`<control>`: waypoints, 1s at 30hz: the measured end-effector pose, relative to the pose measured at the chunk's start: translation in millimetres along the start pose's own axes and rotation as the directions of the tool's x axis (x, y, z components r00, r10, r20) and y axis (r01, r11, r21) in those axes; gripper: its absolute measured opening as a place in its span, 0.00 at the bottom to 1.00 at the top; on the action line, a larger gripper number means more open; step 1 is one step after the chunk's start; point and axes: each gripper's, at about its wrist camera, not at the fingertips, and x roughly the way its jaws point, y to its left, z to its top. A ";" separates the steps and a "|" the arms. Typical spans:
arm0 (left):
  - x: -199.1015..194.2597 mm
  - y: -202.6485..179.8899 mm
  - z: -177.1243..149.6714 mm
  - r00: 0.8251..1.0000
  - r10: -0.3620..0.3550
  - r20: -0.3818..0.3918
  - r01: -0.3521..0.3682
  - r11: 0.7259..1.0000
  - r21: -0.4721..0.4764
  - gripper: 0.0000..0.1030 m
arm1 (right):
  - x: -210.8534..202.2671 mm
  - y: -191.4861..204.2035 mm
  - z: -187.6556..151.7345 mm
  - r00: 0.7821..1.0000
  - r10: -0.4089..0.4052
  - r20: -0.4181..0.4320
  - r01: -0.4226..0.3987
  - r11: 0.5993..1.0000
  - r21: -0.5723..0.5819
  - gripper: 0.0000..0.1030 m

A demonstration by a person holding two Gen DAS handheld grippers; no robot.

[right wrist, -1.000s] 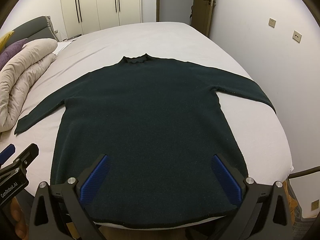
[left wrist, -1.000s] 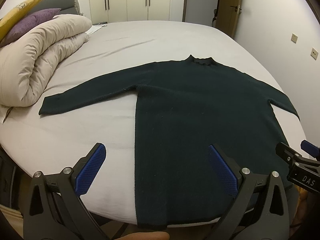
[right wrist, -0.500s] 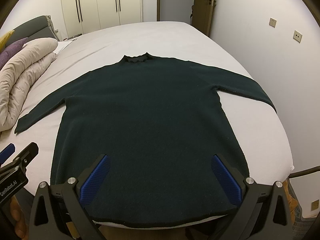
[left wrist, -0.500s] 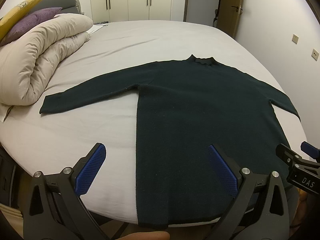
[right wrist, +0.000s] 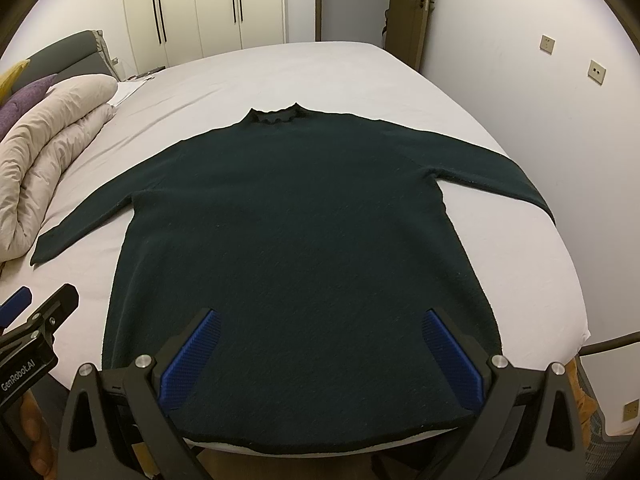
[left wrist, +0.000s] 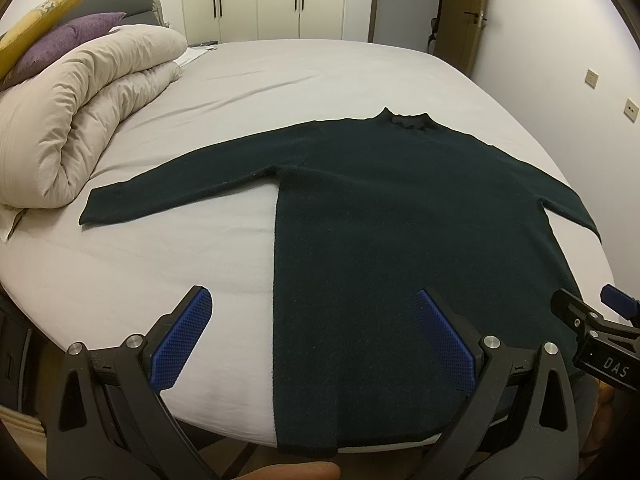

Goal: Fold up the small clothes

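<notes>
A dark green long-sleeved sweater lies flat on the bed, collar away from me, both sleeves spread out; it also shows in the right wrist view. My left gripper is open and empty above the hem, over the sweater's left edge. My right gripper is open and empty above the middle of the hem. The right gripper shows at the right edge of the left wrist view, and the left gripper at the left edge of the right wrist view.
The bed has a pale grey sheet. A rolled beige duvet with purple and yellow pillows lies at the left. Wardrobes and a door stand behind. A wall runs close along the bed's right side.
Both views have shifted very slightly; the sweater sits marginally lower in the frames. Both grippers stay open and the sweater has not moved.
</notes>
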 end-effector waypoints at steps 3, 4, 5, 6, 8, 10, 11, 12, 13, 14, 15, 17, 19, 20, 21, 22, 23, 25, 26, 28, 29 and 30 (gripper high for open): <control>0.2 0.8 -1.4 1.000 0.000 -0.001 0.000 1.000 -0.002 1.00 | -0.8 1.6 -1.4 1.000 0.001 0.000 -0.001 1.000 -0.002 1.00; 0.2 1.1 -1.8 1.000 0.001 -0.002 -0.001 1.000 -0.003 1.00 | -0.7 1.6 -1.2 1.000 0.002 0.000 -0.002 1.000 -0.002 1.00; 0.2 1.1 -0.8 1.000 -0.001 -0.002 0.001 1.000 -0.002 1.00 | -0.8 1.9 -1.6 1.000 0.001 -0.001 -0.001 1.000 -0.002 1.00; 0.2 1.1 -0.8 1.000 -0.001 -0.002 0.001 1.000 -0.003 1.00 | -1.3 2.5 -2.8 1.000 0.002 -0.001 -0.002 1.000 -0.003 1.00; 0.2 1.5 -0.9 1.000 -0.001 -0.003 0.001 1.000 -0.004 1.00 | -1.1 1.9 -2.5 1.000 0.002 -0.002 -0.002 1.000 -0.002 1.00; 0.1 1.9 -1.7 1.000 -0.001 -0.003 0.001 1.000 -0.005 1.00 | -0.8 1.5 -2.5 1.000 0.003 -0.003 -0.003 1.000 -0.003 1.00; 0.2 1.8 -1.5 1.000 -0.002 -0.004 0.001 1.000 -0.004 1.00 | -0.6 1.5 -2.2 1.000 0.003 -0.003 -0.003 1.000 -0.003 1.00; 0.4 2.0 -1.2 1.000 -0.002 -0.004 0.002 1.000 -0.005 1.00 | -1.1 1.9 -3.3 1.000 0.002 -0.003 -0.002 1.000 -0.004 1.00; 0.4 2.0 -1.5 1.000 -0.001 -0.004 0.001 1.000 -0.005 1.00 | -0.6 1.6 -2.6 1.000 0.002 -0.004 -0.002 1.000 -0.004 1.00; 0.6 2.3 -1.5 1.000 -0.002 -0.005 0.002 1.000 -0.006 1.00 | -0.8 1.6 -2.9 1.000 0.002 -0.004 -0.002 1.000 -0.004 1.00; 0.7 2.6 -2.3 1.000 -0.002 -0.006 0.002 1.000 -0.006 1.00 | -1.2 1.8 -3.9 1.000 0.002 -0.005 -0.002 1.000 -0.004 1.00; 1.6 2.7 -2.0 1.000 -0.001 -0.008 0.000 1.000 -0.008 1.00 | -0.4 2.2 -2.4 1.000 0.001 -0.007 -0.001 1.000 -0.006 1.00; 2.1 3.1 -2.8 1.000 -0.002 -0.010 0.001 1.000 -0.011 1.00 | 0.1 2.5 -2.3 1.000 0.000 -0.008 0.000 1.000 -0.007 1.00; 2.7 3.0 -1.9 1.000 -0.001 -0.010 0.001 1.000 -0.012 1.00 | -0.3 2.7 -2.6 1.000 0.000 -0.008 0.000 1.000 -0.008 1.00; 2.7 3.0 -2.7 1.000 -0.001 -0.011 0.001 1.000 -0.013 1.00 | -0.9 3.1 -3.6 1.000 -0.001 -0.008 0.001 1.000 -0.009 1.00; 2.9 3.1 -1.8 1.000 -0.001 -0.011 0.001 1.000 -0.013 1.00 | 0.5 3.3 -2.2 1.000 -0.002 -0.009 0.002 1.000 -0.011 1.00; 3.0 3.2 -1.4 1.000 -0.002 -0.012 0.001 1.000 -0.014 1.00 | 1.1 3.8 -1.7 1.000 -0.001 -0.009 0.001 1.000 -0.011 1.00; 3.4 3.2 -1.7 1.000 -0.002 -0.013 0.002 1.000 -0.014 1.00 | 1.2 4.1 -1.5 1.000 -0.001 -0.010 0.001 1.000 -0.012 1.00; 3.4 3.3 -1.1 1.000 -0.002 -0.013 0.002 1.000 -0.015 1.00 | 1.4 4.2 -1.7 1.000 -0.002 -0.011 0.002 1.000 -0.013 1.00; 3.6 3.7 -1.5 1.000 -0.003 -0.013 0.003 1.000 -0.017 1.00 | 1.6 4.4 -1.1 1.000 -0.002 -0.012 0.002 1.000 -0.015 1.00; 4.0 4.1 -0.9 1.000 -0.005 -0.014 0.005 1.000 -0.019 1.00 | 1.9 4.7 -0.9 1.000 -0.002 -0.012 0.002 1.000 -0.016 1.00; 4.3 4.4 -0.9 1.000 -0.006 -0.015 0.006 1.000 -0.020 1.00 | 1.5 5.1 -1.5 1.000 -0.002 -0.012 0.002 1.000 -0.017 1.00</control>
